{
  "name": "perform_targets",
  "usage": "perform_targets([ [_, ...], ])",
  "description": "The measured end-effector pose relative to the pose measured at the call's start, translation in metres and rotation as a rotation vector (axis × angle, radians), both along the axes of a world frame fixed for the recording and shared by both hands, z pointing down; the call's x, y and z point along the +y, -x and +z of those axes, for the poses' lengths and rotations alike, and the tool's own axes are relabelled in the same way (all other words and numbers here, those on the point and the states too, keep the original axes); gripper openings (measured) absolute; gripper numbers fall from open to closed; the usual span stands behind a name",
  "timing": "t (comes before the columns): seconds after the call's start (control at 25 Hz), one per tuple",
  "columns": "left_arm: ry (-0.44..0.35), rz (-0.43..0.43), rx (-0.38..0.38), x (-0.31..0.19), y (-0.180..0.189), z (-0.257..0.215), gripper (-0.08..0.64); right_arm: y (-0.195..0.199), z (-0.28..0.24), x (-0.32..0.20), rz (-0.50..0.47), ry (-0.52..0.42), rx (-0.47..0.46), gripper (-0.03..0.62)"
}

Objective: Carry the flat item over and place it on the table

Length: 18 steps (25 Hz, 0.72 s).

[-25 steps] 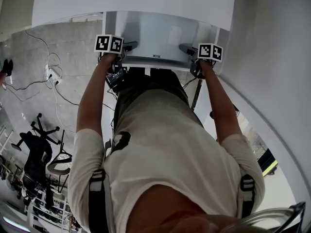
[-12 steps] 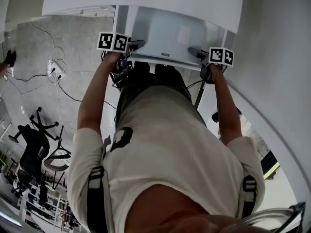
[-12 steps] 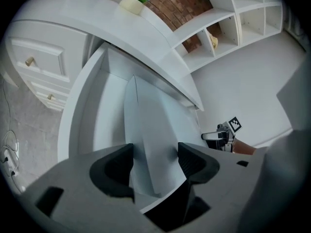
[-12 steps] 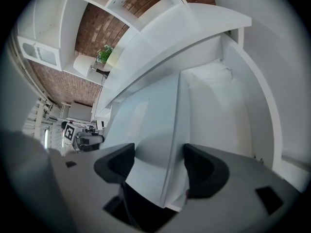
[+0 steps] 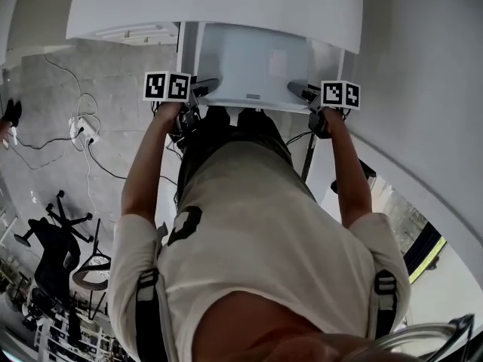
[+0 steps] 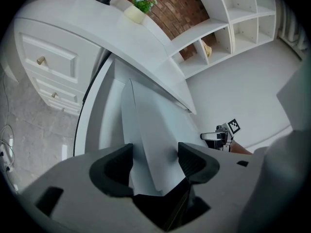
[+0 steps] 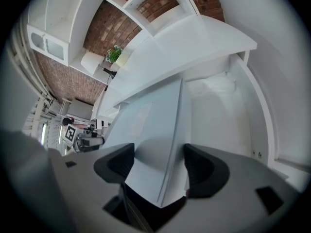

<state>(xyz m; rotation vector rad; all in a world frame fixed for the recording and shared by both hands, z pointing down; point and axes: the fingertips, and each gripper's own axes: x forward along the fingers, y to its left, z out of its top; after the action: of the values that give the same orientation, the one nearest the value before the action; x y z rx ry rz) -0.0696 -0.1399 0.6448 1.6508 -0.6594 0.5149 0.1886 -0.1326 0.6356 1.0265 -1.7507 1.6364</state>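
Note:
The flat item is a thin pale grey panel held level in front of me. My left gripper is shut on its left edge and my right gripper is shut on its right edge. In the left gripper view the panel runs out from between the dark jaws of the left gripper, and the right gripper shows at its far side. The right gripper view has the panel clamped in the right gripper. The white table lies just beyond the panel.
A potted plant stands on the table top. White drawers and white wall shelves are nearby. Cables and a power strip lie on the grey floor at left, with an office chair lower left.
Both grippers and the panel have drifted slightly right and then a little lower in the head view, still close to the table edge. The grip on both edges is unchanged.

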Motion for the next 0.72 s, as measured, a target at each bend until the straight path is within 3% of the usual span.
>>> perform_targets([
  [0.44, -0.008, 0.006, 0.030, 0.007, 0.014, -0.029, 0.301, 0.014, -0.041, 0.009, 0.013, -0.067, -0.008, 0.325],
  [0.72, -0.089, -0.034, 0.003, 0.022, 0.010, -0.063, 0.301, 0.008, -0.065, 0.023, 0.007, -0.142, -0.078, 0.321],
])
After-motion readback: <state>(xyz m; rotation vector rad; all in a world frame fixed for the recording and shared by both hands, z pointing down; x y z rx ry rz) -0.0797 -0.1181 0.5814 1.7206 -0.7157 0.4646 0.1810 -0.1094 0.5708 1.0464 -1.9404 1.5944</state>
